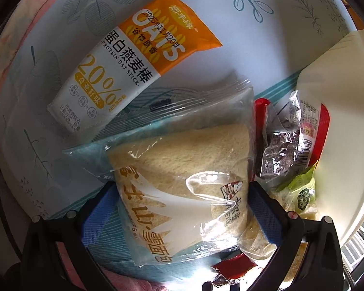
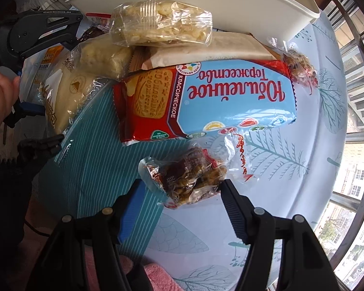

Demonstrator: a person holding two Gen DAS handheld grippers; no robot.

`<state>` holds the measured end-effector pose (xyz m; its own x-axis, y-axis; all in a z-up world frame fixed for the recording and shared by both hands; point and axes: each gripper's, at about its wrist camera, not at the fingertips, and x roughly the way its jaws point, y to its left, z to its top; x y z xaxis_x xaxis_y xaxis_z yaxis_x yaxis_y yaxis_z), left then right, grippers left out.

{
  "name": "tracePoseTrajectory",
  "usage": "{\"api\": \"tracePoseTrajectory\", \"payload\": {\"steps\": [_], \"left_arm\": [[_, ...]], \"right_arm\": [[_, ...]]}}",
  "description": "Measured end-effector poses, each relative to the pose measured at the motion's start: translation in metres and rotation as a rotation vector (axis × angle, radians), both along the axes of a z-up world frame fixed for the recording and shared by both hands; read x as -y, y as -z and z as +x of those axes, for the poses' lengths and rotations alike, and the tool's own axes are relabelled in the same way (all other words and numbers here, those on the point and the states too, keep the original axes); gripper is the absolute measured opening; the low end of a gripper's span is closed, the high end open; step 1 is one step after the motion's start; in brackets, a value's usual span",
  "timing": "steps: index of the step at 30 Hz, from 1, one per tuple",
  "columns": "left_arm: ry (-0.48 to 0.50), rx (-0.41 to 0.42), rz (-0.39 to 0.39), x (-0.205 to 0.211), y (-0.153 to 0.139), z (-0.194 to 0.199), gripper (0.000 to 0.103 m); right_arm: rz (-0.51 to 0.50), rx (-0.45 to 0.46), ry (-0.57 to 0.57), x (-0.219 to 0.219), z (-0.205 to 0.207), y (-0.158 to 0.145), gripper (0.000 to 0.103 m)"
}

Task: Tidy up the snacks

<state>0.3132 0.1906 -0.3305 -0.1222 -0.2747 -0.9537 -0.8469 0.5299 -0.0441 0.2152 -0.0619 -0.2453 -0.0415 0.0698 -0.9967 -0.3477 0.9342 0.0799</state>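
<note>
My left gripper (image 1: 179, 208) stands open around a clear bag of pale bread (image 1: 182, 169), a finger on each side of it. An orange and white oat stick pack (image 1: 131, 63) lies on the table beyond it. My right gripper (image 2: 182, 194) is open, with a small clear pack of brown nut candy (image 2: 186, 179) between its fingertips on the table. Beyond lies a blue and red biscuit pack (image 2: 206, 99). The bread bag (image 2: 65, 97) and the left gripper (image 2: 36, 31) show at the left of the right wrist view.
A white tray (image 2: 230, 2) stands at the back, with a puffed-snack pack (image 2: 162, 21) leaning at its front edge. A second pale snack pack (image 2: 104, 55), a brown wrapper (image 2: 218, 48) and another nut candy (image 2: 298, 68) lie by it. Foil and green packs (image 1: 284, 150) lie beside the bread.
</note>
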Motion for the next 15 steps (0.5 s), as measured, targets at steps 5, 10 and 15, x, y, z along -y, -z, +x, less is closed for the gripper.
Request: {"api": "tracePoseTrajectory", "payload": {"steps": [5, 10, 15], "left_arm": [[-0.008, 0.014, 0.016, 0.006, -0.004, -0.004, 0.101], [-0.013, 0.014, 0.024, 0.013, -0.009, -0.007, 0.095], [-0.033, 0.004, 0.004, 0.016, -0.01, -0.017, 0.093]], "right_arm": [[-0.003, 0.019, -0.013, -0.002, -0.002, -0.001, 0.064], [-0.01, 0.044, -0.011, 0.001, -0.006, -0.006, 0.05], [-0.01, 0.059, -0.005, 0.005, -0.008, -0.01, 0.04]]}}
